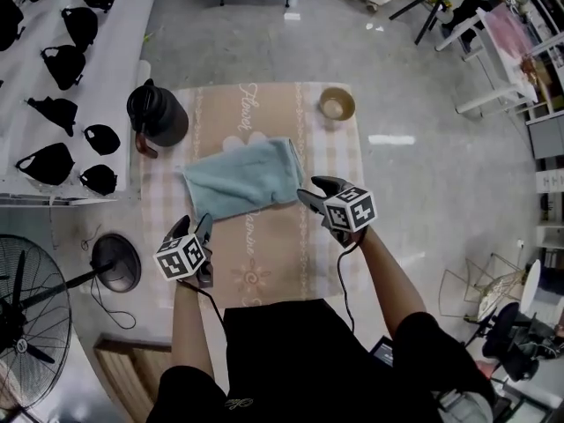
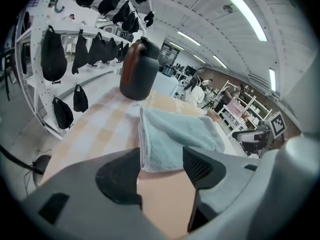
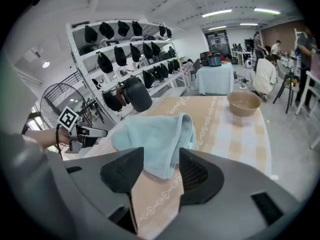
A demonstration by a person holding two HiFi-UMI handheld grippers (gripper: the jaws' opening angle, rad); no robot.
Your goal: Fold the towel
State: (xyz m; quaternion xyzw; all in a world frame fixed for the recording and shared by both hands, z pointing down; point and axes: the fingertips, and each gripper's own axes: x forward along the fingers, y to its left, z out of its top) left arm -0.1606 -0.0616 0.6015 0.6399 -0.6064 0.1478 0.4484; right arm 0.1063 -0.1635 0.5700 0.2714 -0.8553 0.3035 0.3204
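Nearest the person, at the lower left of the head view, the left gripper (image 1: pixel 199 226) hangs with its jaws spread and nothing pinched. Its own view shows only the near corner of the towel (image 1: pixel 245 179) lying beyond the pads. The right gripper (image 1: pixel 313 189), just right of centre, is likewise released, its tips just beside the towel's lower right corner without pressing on it. The towel sits in the middle of the frame on the cloth-covered bench (image 1: pixel 291 263), already doubled over and lying askew, with the layers on its right side curled loosely rather than flat. That looseness is the likeliest trouble: a gripper closing on the top layer alone would probably peel the fold open instead of carrying it over. A bite taken too low could also catch the bench cloth along with the towel and drag it. Because the towel lies at a slant, one gripper would reach its edge sooner than the other, and an uneven lift might leave a crooked crease. Farther off, the dark jug (image 1: pixel 157 113) stands near the towel's upper left corner and the bowl (image 1: pixel 337 104) toward the upper right. A wide swing of the towel, or a tugged cloth, could knock the jug.
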